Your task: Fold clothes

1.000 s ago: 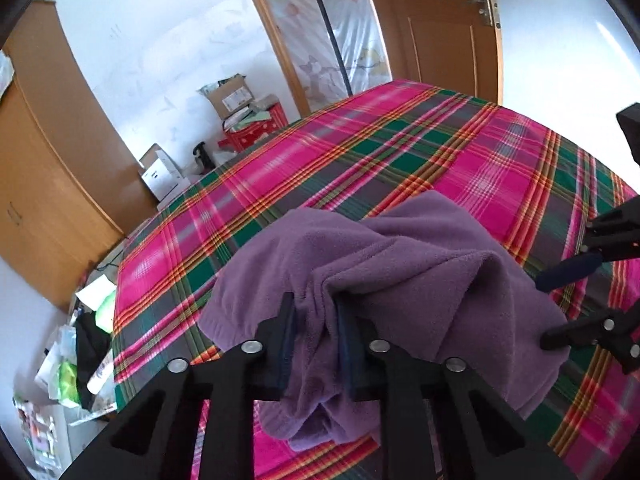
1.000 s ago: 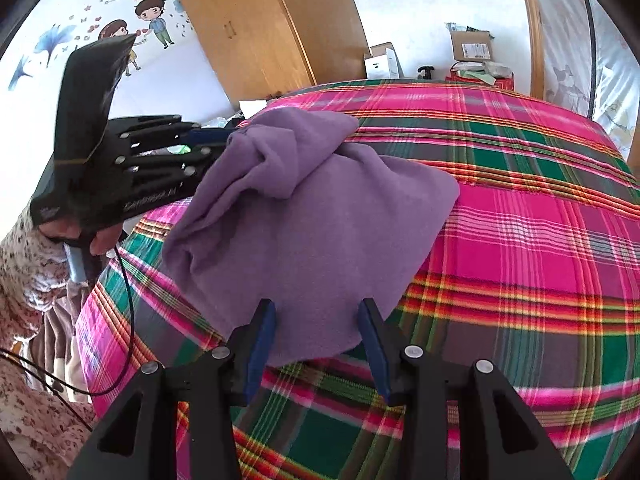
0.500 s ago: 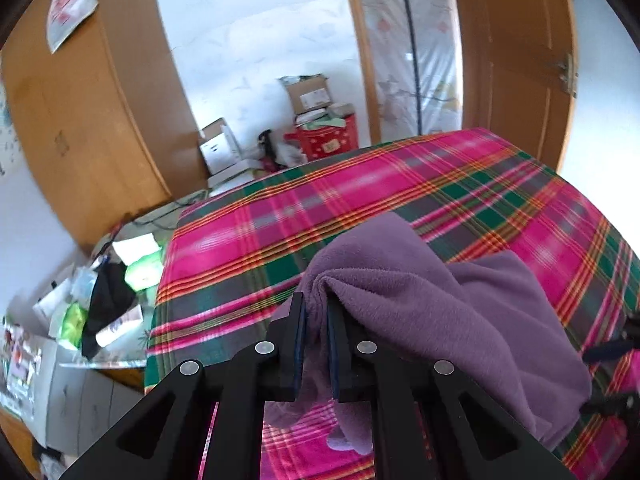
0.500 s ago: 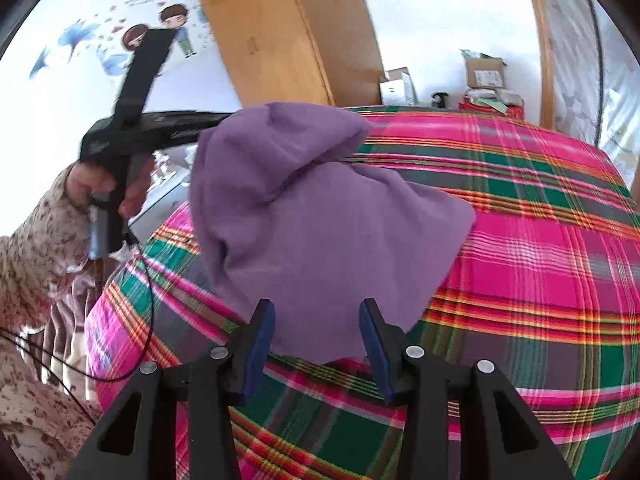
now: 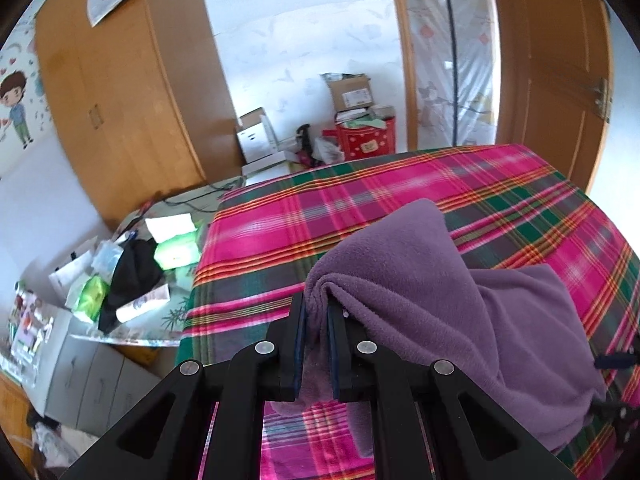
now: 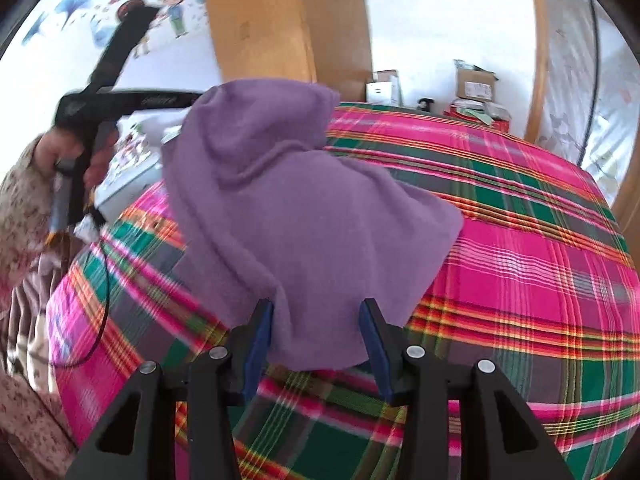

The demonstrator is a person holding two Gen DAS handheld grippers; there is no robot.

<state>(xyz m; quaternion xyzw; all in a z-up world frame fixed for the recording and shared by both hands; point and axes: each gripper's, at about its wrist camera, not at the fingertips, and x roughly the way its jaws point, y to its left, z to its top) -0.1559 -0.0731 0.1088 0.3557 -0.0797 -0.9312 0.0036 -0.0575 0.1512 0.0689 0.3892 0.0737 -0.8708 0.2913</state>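
Observation:
A purple fleece garment [image 5: 440, 300] lies bunched on the pink and green plaid bed [image 5: 360, 208]. My left gripper [image 5: 316, 308] is shut on a fold of the garment, holding that corner up off the bed so the cloth hangs in a peak [image 6: 260, 120]. In the right wrist view, the left tool's black body [image 6: 120, 100] runs in from the upper left, held by a person's hand [image 6: 60, 152]. My right gripper [image 6: 316, 332] stands open low over the bed, its blue pads either side of the garment's near edge [image 6: 320, 320].
A wooden wardrobe [image 5: 120, 100] stands beyond the bed's left side. A cluttered low cabinet [image 5: 120, 280] sits beside the bed. Cardboard boxes and a red bin [image 5: 364, 140] are stacked by the far wall. A wooden door [image 5: 560, 80] is on the right.
My left gripper closed tighter on the garment and lifted it up and leftward, pulling the cloth into a tall peak. The right gripper stayed nearly still, jaws apart.

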